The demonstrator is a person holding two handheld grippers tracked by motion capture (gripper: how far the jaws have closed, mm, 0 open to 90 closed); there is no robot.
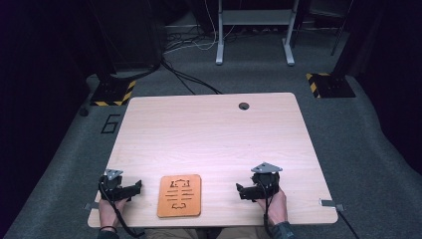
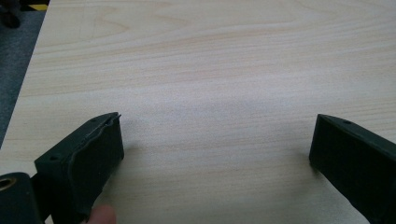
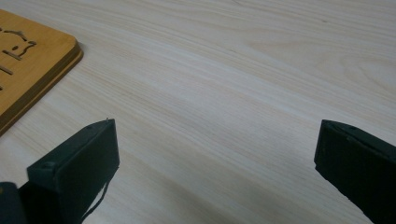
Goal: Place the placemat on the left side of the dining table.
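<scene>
An orange-brown wooden board (image 1: 179, 195) with cut-out slots lies flat near the table's front edge, between my two grippers. Its corner (image 3: 32, 65) shows at the upper left of the right gripper view. My left gripper (image 1: 130, 189) rests on the table to the board's left, held by a hand, and points right. In its own view the left gripper (image 2: 215, 140) stands open over bare wood. My right gripper (image 1: 241, 191) sits to the board's right, pointing left toward it. The right gripper (image 3: 217, 144) is open too, with nothing between its jaws.
The light wooden table (image 1: 214, 134) has a round cable hole (image 1: 243, 106) near its far edge. Grey carpet surrounds it. Black-and-yellow striped stand bases (image 1: 113, 93) (image 1: 328, 84) and a white desk frame (image 1: 254, 35) stand beyond, with cables on the floor.
</scene>
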